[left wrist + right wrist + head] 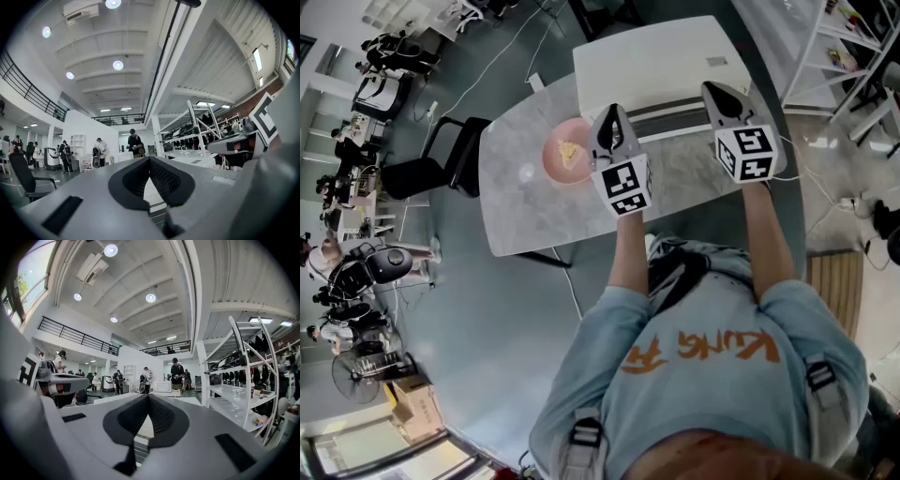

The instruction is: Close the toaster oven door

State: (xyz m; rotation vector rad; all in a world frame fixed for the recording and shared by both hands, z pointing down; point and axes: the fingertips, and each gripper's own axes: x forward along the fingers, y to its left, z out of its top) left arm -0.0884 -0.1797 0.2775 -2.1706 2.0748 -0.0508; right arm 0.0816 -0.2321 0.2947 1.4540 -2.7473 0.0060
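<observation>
Person's blue shirt fills the bottom of the head view, with both arms stretched toward the oven. That white oven stands at the far end of the table, its front facing the person. A dark band with a pale strip runs along that front edge. No door leaf shows folded out over the table, so I judge the door up or nearly up, though the head view is too steep to settle it.

Left hand-held gripper reaches the oven's front left corner and the right hand-held gripper its front right. Both are clenched, jaws together on nothing. A pink plate with food lies just left of the oven.

If the door is not latched, a last push on its front is what remains.
</observation>
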